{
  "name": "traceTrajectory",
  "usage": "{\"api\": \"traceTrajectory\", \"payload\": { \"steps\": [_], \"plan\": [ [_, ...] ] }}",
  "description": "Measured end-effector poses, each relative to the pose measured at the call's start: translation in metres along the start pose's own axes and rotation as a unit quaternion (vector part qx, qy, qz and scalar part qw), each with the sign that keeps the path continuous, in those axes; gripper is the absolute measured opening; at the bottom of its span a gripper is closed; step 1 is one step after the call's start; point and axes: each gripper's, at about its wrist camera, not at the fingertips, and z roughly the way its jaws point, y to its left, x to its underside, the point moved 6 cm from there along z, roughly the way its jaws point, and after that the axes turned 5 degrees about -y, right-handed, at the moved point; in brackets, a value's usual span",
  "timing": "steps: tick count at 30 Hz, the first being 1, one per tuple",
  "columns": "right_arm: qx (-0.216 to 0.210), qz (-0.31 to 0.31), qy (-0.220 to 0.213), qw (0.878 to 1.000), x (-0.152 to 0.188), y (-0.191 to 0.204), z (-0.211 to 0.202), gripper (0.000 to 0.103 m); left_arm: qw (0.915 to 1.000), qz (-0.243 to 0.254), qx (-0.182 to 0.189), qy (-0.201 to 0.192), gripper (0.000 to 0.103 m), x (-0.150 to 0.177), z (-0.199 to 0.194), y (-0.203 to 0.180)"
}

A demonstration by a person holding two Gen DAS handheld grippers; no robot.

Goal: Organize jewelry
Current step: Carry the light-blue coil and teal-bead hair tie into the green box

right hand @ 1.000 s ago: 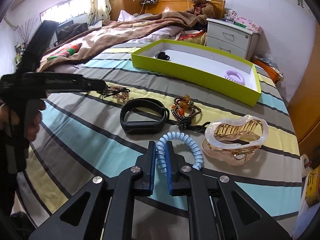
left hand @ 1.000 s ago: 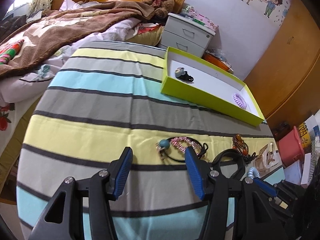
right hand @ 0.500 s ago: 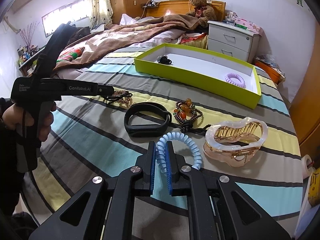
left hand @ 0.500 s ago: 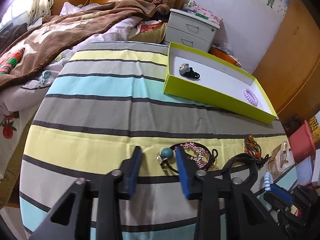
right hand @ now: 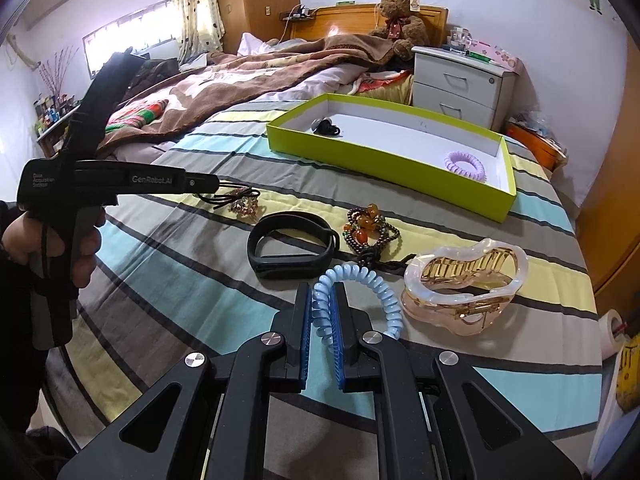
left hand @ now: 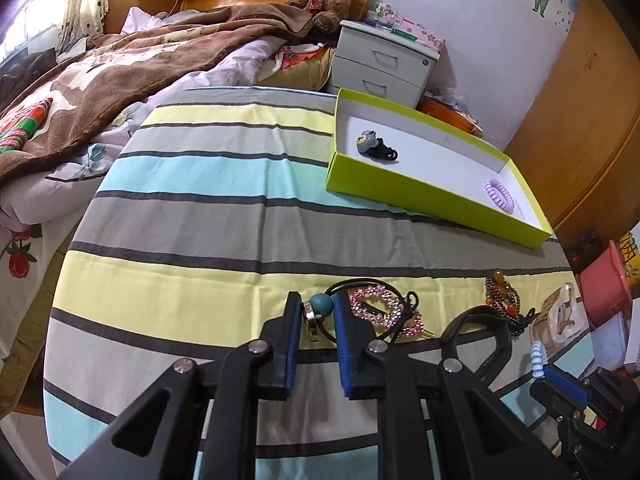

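"GenRobot.AI" on the left hand-held gripper body, smaller "Data Acquisition System" label near its handle

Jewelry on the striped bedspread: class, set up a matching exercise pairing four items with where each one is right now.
Items:
1. purple coil hair tie
2. light blue coil hair tie
3. teal bead hair tie
4. black wristband

Places:
A. between the left claw's fingers
B. inside the green box
C. lying free on the bedspread
D. pinched in the right claw

Pairs: 1-B, 2-D, 3-A, 4-C
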Motion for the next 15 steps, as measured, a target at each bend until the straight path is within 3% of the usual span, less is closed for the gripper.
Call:
{"api": "traceTrajectory", "payload": {
  "steps": [15],
  "plan": [
    [-0.002, 0.003, -0.026, 1.000, -0.012, -0.001, -0.019, 0.010, 0.9993, -0.007, 0.014, -0.035, 0.017, -0.015, -0.031, -0.004]
  ]
}}
